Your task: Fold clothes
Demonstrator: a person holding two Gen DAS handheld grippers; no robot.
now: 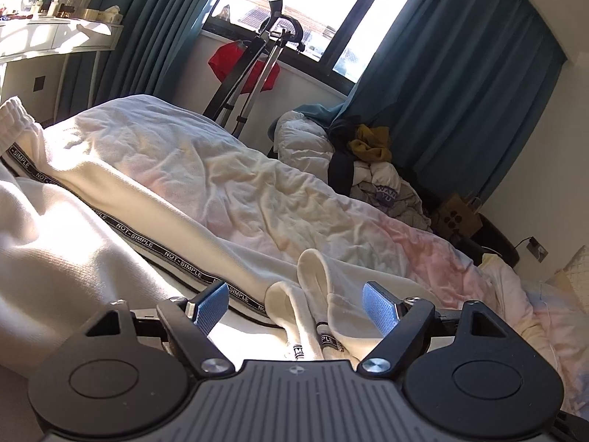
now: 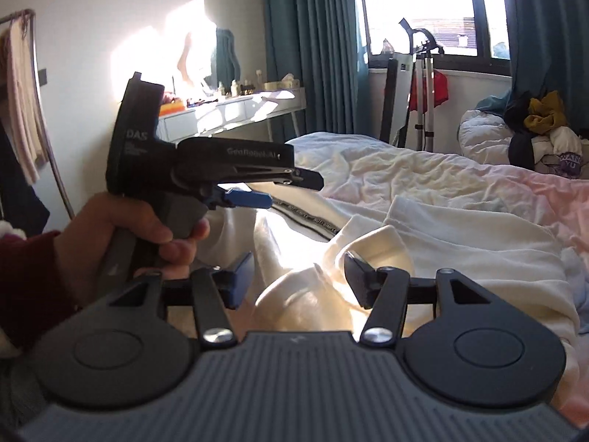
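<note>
Cream sweatpants (image 1: 121,191) with a black "NOT-SIMPLE" side stripe (image 1: 162,250) lie stretched across the bed. Their ribbed cuffs (image 1: 313,291) lie bunched between the blue pads of my left gripper (image 1: 296,305), which is open just above them. In the right wrist view the same cream pants (image 2: 441,243) lie crumpled. My right gripper (image 2: 298,276) is open over a raised fold (image 2: 383,246). The left gripper also shows in the right wrist view (image 2: 257,191), held by a hand (image 2: 121,228) above the pants.
The bed has a wrinkled white and pink duvet (image 1: 228,169). A pile of other clothes (image 1: 368,162) sits at the far side by teal curtains (image 1: 460,73). A folded metal stand (image 1: 254,77) leans under the window. A white dressing table (image 2: 235,110) stands at the wall.
</note>
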